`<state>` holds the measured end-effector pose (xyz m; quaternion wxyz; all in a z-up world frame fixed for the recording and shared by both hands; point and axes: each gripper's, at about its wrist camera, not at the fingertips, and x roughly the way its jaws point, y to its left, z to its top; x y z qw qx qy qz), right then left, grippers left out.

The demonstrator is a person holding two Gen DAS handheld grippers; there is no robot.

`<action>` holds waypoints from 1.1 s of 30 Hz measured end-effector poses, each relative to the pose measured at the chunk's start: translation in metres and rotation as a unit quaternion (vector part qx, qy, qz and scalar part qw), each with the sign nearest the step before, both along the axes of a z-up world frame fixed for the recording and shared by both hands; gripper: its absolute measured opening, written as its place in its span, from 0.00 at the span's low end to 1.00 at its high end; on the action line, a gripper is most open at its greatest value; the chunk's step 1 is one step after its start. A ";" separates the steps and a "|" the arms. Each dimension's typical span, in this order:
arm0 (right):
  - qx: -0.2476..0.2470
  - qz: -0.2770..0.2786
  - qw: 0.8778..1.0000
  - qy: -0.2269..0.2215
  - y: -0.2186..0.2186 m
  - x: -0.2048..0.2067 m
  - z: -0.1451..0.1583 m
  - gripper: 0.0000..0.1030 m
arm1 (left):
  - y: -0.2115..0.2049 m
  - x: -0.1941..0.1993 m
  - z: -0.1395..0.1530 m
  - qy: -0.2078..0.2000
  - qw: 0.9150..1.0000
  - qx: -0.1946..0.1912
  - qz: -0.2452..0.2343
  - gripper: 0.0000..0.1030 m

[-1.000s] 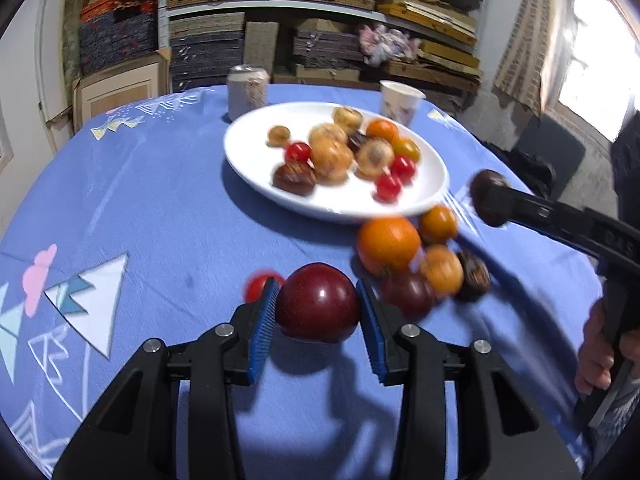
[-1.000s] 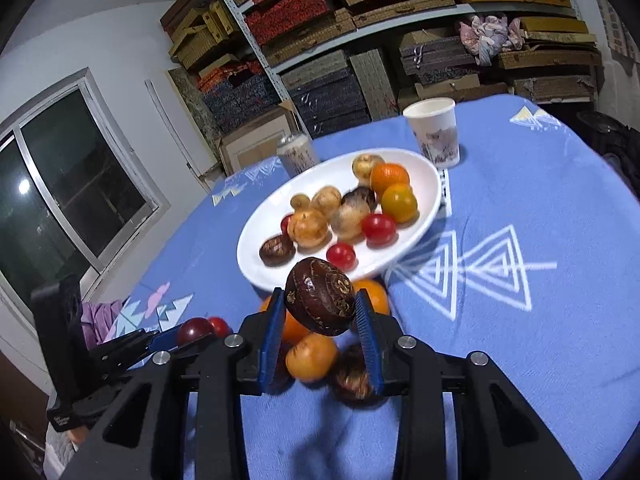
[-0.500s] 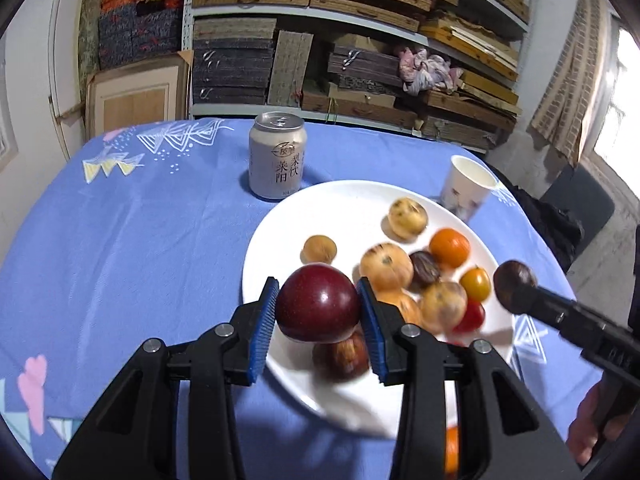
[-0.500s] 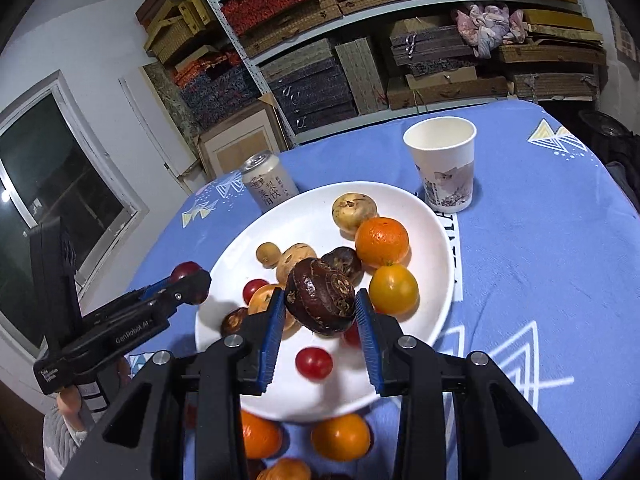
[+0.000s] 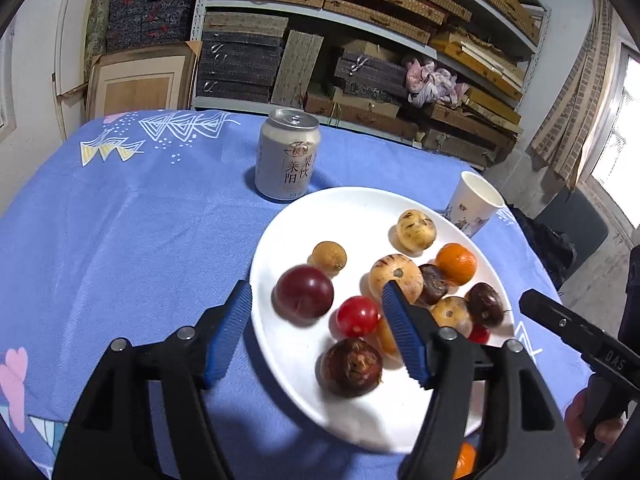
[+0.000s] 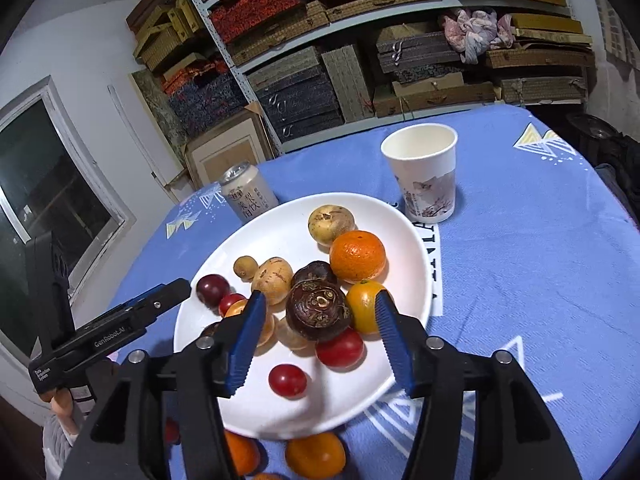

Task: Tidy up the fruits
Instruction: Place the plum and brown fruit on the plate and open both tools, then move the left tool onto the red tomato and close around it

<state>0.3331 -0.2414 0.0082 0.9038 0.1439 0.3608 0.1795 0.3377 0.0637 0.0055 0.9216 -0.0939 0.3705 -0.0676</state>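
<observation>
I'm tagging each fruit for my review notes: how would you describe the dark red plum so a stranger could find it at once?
Start at the white plate on the blue tablecloth, in front of the drink can. The plum lies near the plate's left edge in the left wrist view, beside a cherry tomato. It is the only smooth, deep wine-red fruit, bigger than the bright red tomatoes.

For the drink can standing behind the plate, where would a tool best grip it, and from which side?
Grip the drink can across its straight cylindrical wall at mid-height, fingers on opposite sides. It stands upright; the white plate sits close in front, so probably come level from its open left side in the left wrist view.
</observation>
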 end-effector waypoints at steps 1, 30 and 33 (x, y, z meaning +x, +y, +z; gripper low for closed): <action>0.000 -0.004 1.000 -0.004 -0.003 -0.007 0.002 0.63 | 0.002 -0.006 0.003 -0.001 1.000 0.001 0.002 0.67; 0.006 -0.031 0.999 -0.042 -0.024 -0.130 -0.010 0.90 | -0.003 -0.130 -0.050 0.052 0.996 0.060 -0.029 0.57; 0.000 -0.026 0.999 -0.040 -0.021 -0.130 -0.011 0.90 | -0.001 -0.127 -0.050 0.050 0.997 0.057 -0.020 0.57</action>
